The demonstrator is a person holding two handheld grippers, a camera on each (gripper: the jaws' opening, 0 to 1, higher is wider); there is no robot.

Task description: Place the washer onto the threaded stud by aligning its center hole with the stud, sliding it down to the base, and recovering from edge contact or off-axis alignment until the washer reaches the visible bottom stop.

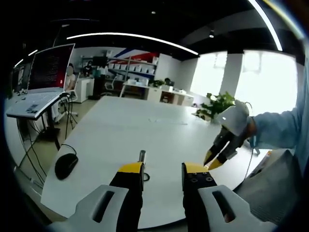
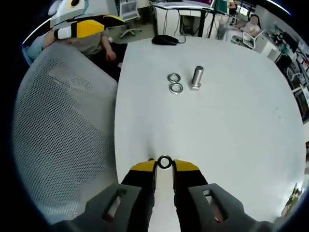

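Yellow-tipped fingers (image 2: 144,166) of the right gripper (image 2: 164,164) sit nearest in the right gripper view, clamped on a washer (image 2: 164,162), a small metal ring with a clear round centre hole, held on edge between the tips above the white desk (image 2: 231,125). Farther across the desk stands the threaded stud (image 2: 197,77), upright, silver, with a wider base. Just left of it lie two spare washers (image 2: 174,82), flat and touching each other, close beside the stud but apart from it. A black mouse (image 2: 165,40) rests at the far edge. A grey mesh chair back (image 2: 63,130) is at the left.

Left gripper view: the left gripper (image 1: 163,168) has its fingers apart, with nothing between them. The stud (image 1: 142,155) rises just beyond the left fingertip. The right gripper (image 1: 215,159) comes in from the right, held by a gloved hand (image 1: 235,121). A laptop (image 1: 41,79) stands at the far left; its screen text is too small to read. No brand or label is legible.
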